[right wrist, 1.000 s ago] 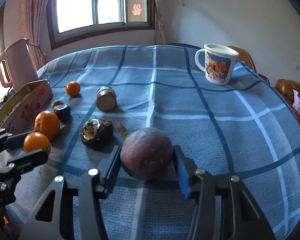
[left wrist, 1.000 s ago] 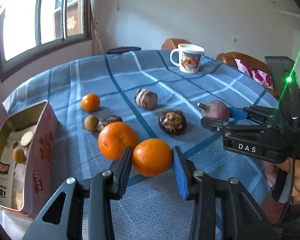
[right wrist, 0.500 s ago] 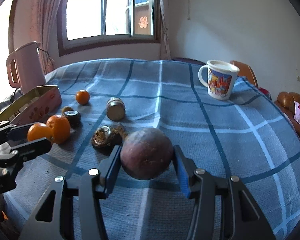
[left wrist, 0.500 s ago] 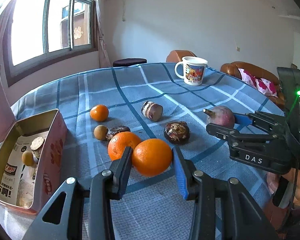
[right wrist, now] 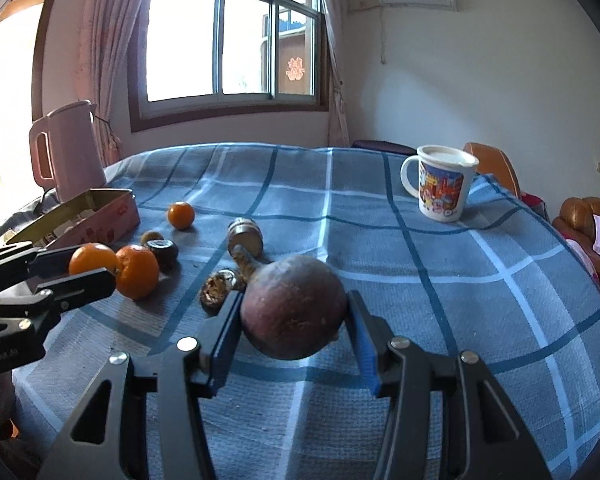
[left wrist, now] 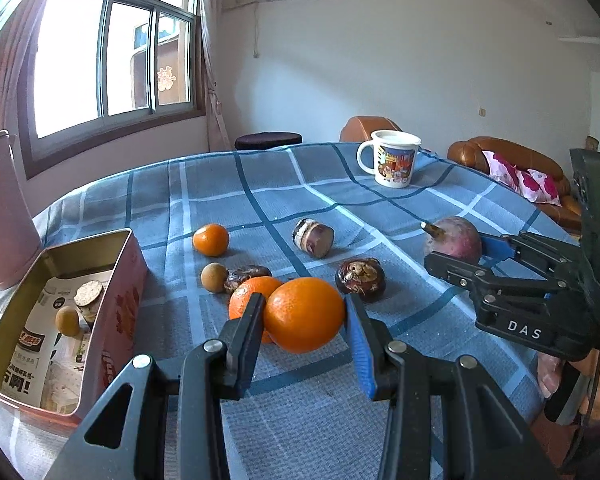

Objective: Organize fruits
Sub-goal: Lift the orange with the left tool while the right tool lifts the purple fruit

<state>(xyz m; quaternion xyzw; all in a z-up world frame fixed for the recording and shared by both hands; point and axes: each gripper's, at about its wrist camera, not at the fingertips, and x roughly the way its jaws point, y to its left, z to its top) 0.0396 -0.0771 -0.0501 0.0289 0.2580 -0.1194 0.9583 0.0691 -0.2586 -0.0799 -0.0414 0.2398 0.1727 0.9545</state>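
My left hand-held gripper clamps an orange, lifted above the checked worktop beside the open tin; my right hand-held gripper clamps a purple passion fruit, raised near the other fruits

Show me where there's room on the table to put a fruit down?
Bare cloth lies between the mug and the right gripper. It's crowded by the tin, where small fruits cluster around the loose orange.
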